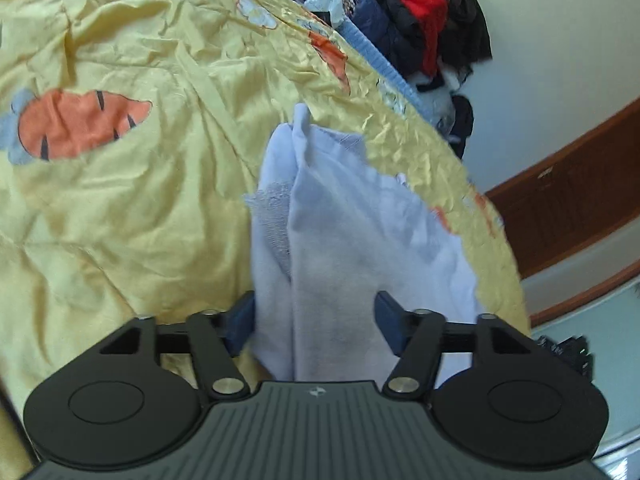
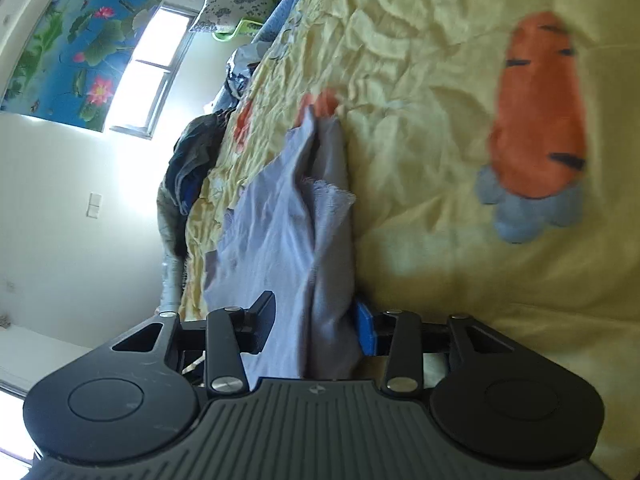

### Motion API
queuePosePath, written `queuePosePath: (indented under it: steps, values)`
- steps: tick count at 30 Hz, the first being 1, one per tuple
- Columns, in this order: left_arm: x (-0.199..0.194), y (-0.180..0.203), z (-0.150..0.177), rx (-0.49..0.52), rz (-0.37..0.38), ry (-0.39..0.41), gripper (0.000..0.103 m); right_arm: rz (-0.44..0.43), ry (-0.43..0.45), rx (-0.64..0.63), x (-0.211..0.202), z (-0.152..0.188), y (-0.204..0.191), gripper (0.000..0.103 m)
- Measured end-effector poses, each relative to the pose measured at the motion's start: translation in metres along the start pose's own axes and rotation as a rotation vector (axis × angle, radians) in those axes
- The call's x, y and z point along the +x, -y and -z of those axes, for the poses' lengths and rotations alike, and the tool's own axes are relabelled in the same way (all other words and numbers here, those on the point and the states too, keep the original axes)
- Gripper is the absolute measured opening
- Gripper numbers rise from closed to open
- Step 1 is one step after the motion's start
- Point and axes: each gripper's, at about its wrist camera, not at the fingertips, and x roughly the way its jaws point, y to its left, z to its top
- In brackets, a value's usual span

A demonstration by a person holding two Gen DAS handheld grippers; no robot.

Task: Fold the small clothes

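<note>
Left gripper (image 1: 316, 320) points forward and downward over the bed, its frame level in its own view. Its jaws are spread; the cloth (image 1: 340, 232) lies between the blue pads (image 1: 242, 326), and the gap is wide enough that no pinch shows. Right gripper (image 2: 316, 328) is rolled onto its side, so the bed surface stands as a near-vertical plane in its view. Its jaws are partly spread with the cloth (image 2: 288, 240) bunched between them; the fabric touches both pads (image 2: 366, 330), and whether they press it cannot be told.

The cloth lies on the sheet (image 1: 140, 200), near the bed edge. In the left view that edge runs diagonally just right of the cloth, with wall beyond it. Wide bare sheet extends left of the cloth. A pile of dark and red clothes (image 1: 420, 20) sits at the far end of the bed, well apart from the cloth.

The cloth is pale lavender, soft knit, folded into long lobes, with a grey frayed patch at one edge. The sheet is yellow, thin, heavily creased, printed with orange carrots (image 1: 80, 124). In the right view the carrot print (image 2: 540, 120) is blurred.
</note>
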Motion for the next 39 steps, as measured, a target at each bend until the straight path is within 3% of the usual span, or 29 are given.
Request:
queuePosePath:
  steps: [3, 5, 6, 8, 16, 23, 32, 34, 36, 38, 39]
  values:
    - [0.003, -0.006, -0.003, -0.084, 0.023, 0.008, 0.068, -0.018, -0.029, -0.004, 0.013, 0.001, -0.007, 0.046]
    - [0.003, -0.007, -0.003, -0.121, 0.022, 0.014, 0.066, -0.005, -0.039, 0.013, 0.02, 0.0, -0.005, 0.025]
    - [0.004, -0.003, -0.003, -0.106, -0.011, 0.014, 0.049, 0.006, -0.049, 0.026, 0.023, 0.001, -0.002, 0.019]
    - [0.009, 0.0, -0.004, -0.096, -0.085, -0.023, 0.022, -0.001, -0.031, 0.016, 0.022, 0.005, -0.001, 0.019]
    - [0.007, 0.007, -0.014, -0.13, -0.1, -0.041, 0.017, 0.005, -0.018, 0.059, 0.018, 0.003, -0.012, 0.018]
    - [-0.026, 0.032, -0.012, -0.106, -0.046, -0.018, 0.016, -0.049, -0.015, 0.009, -0.001, 0.008, -0.048, 0.018]
    - [-0.081, 0.019, 0.057, -0.107, -0.043, -0.047, 0.007, -0.071, -0.051, 0.055, -0.054, 0.08, -0.035, 0.018]
    - [-0.083, 0.016, 0.077, -0.053, -0.054, -0.078, 0.008, -0.064, -0.054, 0.064, -0.061, 0.099, -0.024, 0.018]
    - [-0.083, 0.02, 0.091, 0.002, -0.103, -0.061, 0.008, -0.038, -0.026, 0.078, -0.064, 0.107, -0.012, 0.019]
    - [-0.086, 0.021, 0.099, 0.027, -0.111, -0.033, 0.01, 0.001, 0.032, 0.066, -0.068, 0.11, -0.003, 0.025]
    - [-0.086, 0.019, 0.099, 0.013, -0.093, -0.029, 0.011, 0.024, 0.062, 0.055, -0.07, 0.111, -0.001, 0.033]
